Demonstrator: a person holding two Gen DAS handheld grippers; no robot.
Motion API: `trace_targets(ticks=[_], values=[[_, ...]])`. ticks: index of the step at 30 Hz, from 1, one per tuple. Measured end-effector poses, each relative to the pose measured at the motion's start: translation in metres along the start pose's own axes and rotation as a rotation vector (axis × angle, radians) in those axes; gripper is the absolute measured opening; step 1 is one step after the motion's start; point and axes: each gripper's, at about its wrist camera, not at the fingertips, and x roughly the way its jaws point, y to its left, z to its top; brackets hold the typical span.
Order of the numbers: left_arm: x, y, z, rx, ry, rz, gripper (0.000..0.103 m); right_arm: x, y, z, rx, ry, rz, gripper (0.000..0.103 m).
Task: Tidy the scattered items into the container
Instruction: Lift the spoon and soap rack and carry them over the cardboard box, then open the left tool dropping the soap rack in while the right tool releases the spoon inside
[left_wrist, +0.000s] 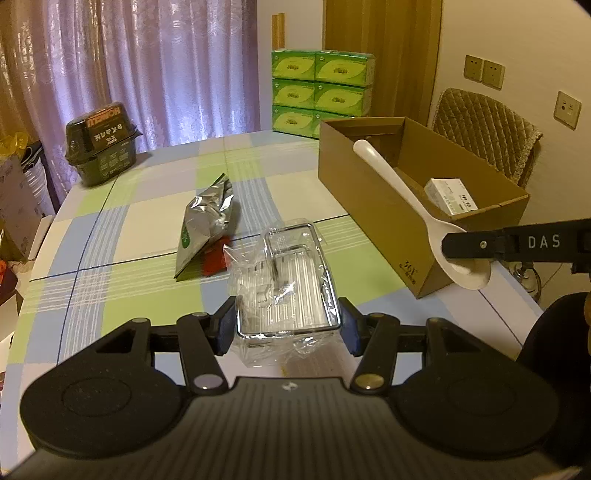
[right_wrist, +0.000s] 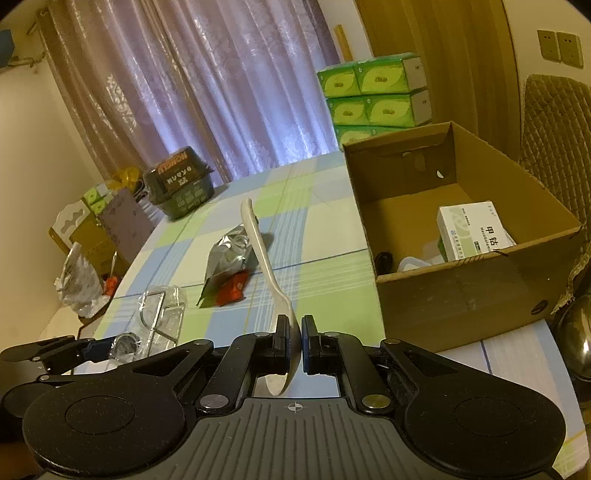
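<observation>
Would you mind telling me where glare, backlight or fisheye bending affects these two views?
Left wrist view: glare streaks the clear wrapped tray between the left gripper fingers, blurring its contents; the curtain glows with backlight. Right wrist view: the cardboard box edges bow outward; the white spoon stays sharp.

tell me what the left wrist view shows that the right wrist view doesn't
Left wrist only: the left tongs set around the clear plastic-wrapped tray, apparently gripping it, and the spoon seen from the side, beside the box.

Right wrist only: a crumpled clear bag off the table's left edge.

Both: the white spoon clamped by its bowl in the right tongs, the cardboard box, the silver pouch.
</observation>
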Motion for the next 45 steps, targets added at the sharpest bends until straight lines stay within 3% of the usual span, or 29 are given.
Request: trace_targets(ticks=[11, 27, 36, 45], values=[[0.007, -0.018, 0.018, 0.030, -0.013, -0.043, 0.050, -0.011, -0.016, 0.013, 0.027, -0.040, -0.023, 0.008], [0.041, -0.092, 0.095, 0.109, -0.089, -0.199, 0.050, -0.032, -0.083, 0.069, 0.045, -0.148, -0.148, 0.008], [0.078, -0.122, 0.128, 0.086, -0.083, -0.279, 0.050, -0.023, -0.115, 0.089, 0.037, -0.149, -0.195, 0.008], [0.107, -0.139, 0.133, 0.102, -0.064, -0.292, 0.051, -0.010, -0.133, 0.093, 0.046, -0.135, -0.209, 0.008]])
